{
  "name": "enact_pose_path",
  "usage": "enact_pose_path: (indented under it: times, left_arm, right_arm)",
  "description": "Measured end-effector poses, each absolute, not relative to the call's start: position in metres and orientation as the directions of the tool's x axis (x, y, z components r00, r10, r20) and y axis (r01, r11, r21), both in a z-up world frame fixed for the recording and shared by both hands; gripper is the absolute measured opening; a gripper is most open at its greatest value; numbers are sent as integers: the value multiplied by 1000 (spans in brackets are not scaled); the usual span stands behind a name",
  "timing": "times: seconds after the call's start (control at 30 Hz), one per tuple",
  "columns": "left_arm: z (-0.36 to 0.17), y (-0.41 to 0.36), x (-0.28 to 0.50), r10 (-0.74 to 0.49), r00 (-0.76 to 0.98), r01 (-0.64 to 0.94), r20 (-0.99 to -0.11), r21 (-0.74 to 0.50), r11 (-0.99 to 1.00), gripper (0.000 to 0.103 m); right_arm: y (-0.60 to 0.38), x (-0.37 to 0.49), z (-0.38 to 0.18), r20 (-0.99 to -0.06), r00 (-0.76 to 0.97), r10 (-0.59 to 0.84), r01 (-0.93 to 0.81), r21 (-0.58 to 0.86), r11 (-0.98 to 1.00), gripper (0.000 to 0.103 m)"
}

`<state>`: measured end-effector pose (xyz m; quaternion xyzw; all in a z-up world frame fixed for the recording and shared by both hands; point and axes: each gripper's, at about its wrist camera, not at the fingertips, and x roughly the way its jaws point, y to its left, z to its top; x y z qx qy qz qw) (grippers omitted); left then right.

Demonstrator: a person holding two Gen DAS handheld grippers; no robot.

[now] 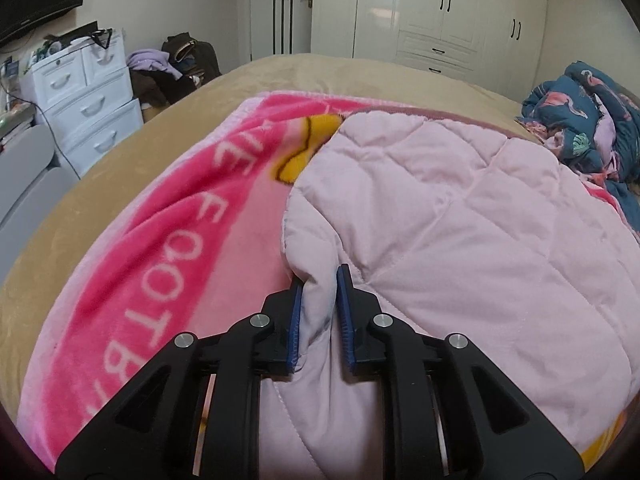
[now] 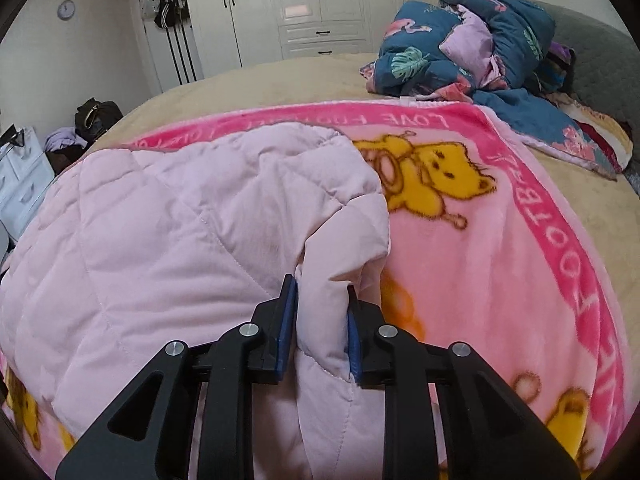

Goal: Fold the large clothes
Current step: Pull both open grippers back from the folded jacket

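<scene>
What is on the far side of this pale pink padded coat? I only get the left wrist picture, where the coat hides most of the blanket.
Observer: A yellow bear is printed on the pink blanket just past the coat.
Operator: Is the other hand-held gripper holding anything?
Observer: Yes, the right hand-held gripper is shut on a fold at the coat's edge, just as the left hand-held gripper is.
Operator: Is there a clock in the room?
Observer: Yes, a round wall clock hangs on the wall, left of the door.
Operator: What is behind the blue bedding?
Observer: A grey padded headboard stands behind that flamingo quilt.
</scene>
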<state>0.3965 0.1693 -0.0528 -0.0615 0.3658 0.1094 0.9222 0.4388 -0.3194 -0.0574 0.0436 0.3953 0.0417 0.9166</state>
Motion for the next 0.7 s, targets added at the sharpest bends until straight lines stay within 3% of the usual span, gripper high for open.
enact_pose_path:
  times: [0.13,0.3,0.37,0.4,0.43,0.47,0.63,0.7]
  left_arm:
    - [-49,174,393,136,700,-238,-702,-49,970,11]
    - [-38,177,381,131,701,-238,-701,-58,970,19]
    - [-35,176,375,131,705,-236,-697,-57,970,28]
    - [-32,174,370,132,709,-235,-692,-55,970,30]
    - [-29,173,368,134,712,-233,-689,-52,971,39]
    - [-25,171,364,137,716,-231,-685,-47,972,51]
    - [-11,164,348,148,737,-223,-659,-30,974,84]
    - [-6,161,342,157,743,-225,-651,-22,974,86]
  right_arm:
    - [-323,437,-63,-732,670,125,-25,146,989,27]
    - [-335,426,-56,-733,665,140,6,194,981,46]
    - [-343,418,-51,-714,678,176,13,251,968,79]
    - [-348,410,-48,-698,685,206,14,295,955,86]
    - [-350,405,-45,-689,692,216,15,313,950,93]
    - [-351,398,-41,-679,702,216,16,319,948,94]
    - [-349,365,-20,-625,747,225,-25,312,950,99]
    - [-350,353,-12,-603,760,242,-39,330,943,99]
